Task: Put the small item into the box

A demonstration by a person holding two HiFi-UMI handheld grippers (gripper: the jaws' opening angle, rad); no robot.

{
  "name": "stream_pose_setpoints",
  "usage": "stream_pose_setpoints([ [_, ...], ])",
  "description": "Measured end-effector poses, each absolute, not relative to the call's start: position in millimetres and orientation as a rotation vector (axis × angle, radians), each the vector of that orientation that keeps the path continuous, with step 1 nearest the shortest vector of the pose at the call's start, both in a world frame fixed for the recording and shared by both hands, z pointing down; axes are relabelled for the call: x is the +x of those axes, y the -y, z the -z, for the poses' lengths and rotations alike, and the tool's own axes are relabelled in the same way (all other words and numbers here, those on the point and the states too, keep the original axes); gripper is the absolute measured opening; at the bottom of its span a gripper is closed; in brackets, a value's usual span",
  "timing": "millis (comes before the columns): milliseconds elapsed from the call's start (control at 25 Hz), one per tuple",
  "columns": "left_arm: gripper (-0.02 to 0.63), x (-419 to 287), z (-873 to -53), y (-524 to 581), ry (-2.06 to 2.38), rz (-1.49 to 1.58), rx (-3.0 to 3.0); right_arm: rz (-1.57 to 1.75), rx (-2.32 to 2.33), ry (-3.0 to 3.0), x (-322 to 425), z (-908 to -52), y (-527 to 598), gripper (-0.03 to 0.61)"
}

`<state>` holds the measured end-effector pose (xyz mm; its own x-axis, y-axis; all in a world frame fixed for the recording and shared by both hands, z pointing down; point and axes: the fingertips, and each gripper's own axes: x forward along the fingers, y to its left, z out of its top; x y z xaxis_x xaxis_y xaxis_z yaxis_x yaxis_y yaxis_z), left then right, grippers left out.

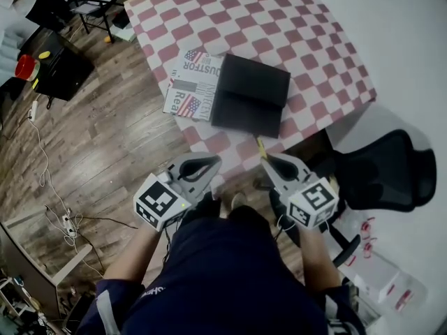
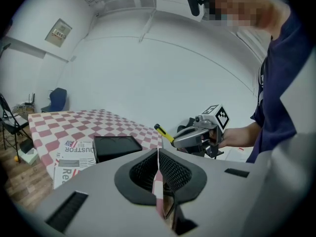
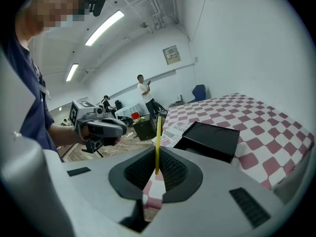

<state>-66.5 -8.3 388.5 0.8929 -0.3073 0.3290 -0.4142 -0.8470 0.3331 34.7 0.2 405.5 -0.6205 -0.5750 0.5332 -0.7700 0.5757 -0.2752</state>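
At the near edge of the checkered table (image 1: 279, 19), the right gripper (image 1: 267, 160) pinches a thin yellow item (image 1: 260, 147) just short of the black box (image 1: 250, 93); the left gripper (image 1: 209, 162) hovers to its left, jaws pressed together on nothing

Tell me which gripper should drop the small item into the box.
Right. The right gripper is shut on the yellow stick, facing the black box; the left gripper is shut and empty.
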Motion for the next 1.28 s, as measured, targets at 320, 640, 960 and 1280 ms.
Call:
stream_pose_setpoints([
  [320, 0.037, -64, -406, 33, 0.519, -0.375, 2.642, -0.702, 1.09, 2.378, 43, -429, 40, 0.038],
  [640, 0.037, -55, -430, 48, 0.59, -0.398, 2.557, -0.742, 1.013, 2.317, 57, -477, 87, 0.038],
  [960, 0.037, -48, -451, 65, 0.675, -0.42, 2.46, -0.815, 0.885, 2.262, 60, -536, 117, 0.038],
  [1280, 0.037, -45, -459, 74, 0.728, -0.429, 2.395, -0.886, 0.827, 2.128, 64, -585, 126, 0.038],
])
